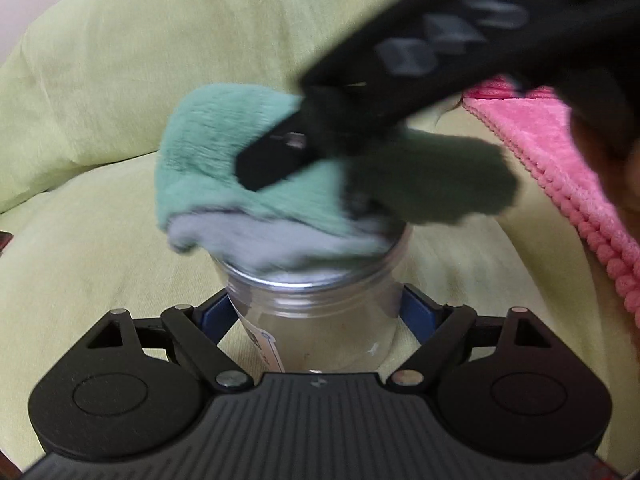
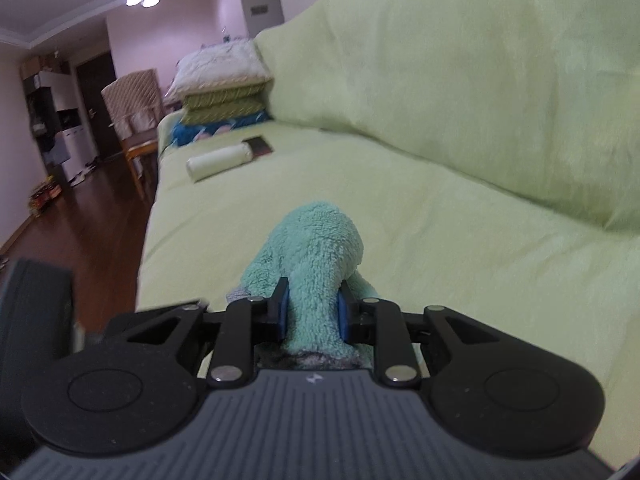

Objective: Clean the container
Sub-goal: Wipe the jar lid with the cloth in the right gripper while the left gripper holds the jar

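Container gripped, cloth on its mouth

Container first: the clear plastic jar with a threaded rim (image 1: 320,320) stands upright on the pale green sofa cover (image 1: 100,240), and my left claw (image 1: 320,312) pinches it on both sides with its blue pads. My right claw (image 2: 311,314) is clamped on the fluffy mint-green cloth (image 1: 208,152), which rests across the jar's open mouth. A pink knitted towel (image 1: 560,148) lies off to one side.

Your left gripper (image 1: 316,312) clamps the clear container (image 1: 320,320) between its blue-padded fingers (image 1: 416,312). Your right gripper (image 1: 276,160) reaches in from the upper right, pressing a green cloth (image 1: 208,152) onto the container's mouth. A pink towel (image 1: 560,152) lies on the yellow-green sofa cover (image 1: 100,100).
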The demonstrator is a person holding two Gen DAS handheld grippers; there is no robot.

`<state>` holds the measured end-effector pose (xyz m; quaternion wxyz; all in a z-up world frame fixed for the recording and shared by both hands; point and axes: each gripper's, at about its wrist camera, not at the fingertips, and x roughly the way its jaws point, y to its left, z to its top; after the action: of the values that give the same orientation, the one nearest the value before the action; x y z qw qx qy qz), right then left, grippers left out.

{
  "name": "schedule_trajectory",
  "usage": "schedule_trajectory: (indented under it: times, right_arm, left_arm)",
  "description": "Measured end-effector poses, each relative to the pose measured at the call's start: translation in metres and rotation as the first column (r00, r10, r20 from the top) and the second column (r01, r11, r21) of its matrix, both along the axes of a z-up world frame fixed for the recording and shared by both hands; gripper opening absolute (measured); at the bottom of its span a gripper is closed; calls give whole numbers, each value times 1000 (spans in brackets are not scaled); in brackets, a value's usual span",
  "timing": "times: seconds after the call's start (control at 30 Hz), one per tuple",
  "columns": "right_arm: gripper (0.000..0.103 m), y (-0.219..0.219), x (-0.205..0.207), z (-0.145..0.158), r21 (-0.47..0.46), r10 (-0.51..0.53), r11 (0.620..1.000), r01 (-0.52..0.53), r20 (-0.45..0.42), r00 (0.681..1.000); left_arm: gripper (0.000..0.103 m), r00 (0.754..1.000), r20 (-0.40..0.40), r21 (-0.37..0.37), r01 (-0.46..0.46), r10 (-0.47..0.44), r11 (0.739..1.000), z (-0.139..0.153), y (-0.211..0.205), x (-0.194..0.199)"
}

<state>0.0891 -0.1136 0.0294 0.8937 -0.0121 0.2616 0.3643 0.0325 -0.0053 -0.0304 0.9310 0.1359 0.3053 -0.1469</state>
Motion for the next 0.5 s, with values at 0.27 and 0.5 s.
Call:
schedule_trajectory:
  times: [0.27,0.5]
  right_arm:
    - [19,-36,11,3,56,-189,980,190,-27,982]
    - [19,-56,-17,31,-3,40,999,-40,-13,999]
  left_arm:
    - [87,999,34,47,10,-12,999,-1,-8,-4]
    - [87,1000,23,23,12,-12,1000,1,-6,-2]
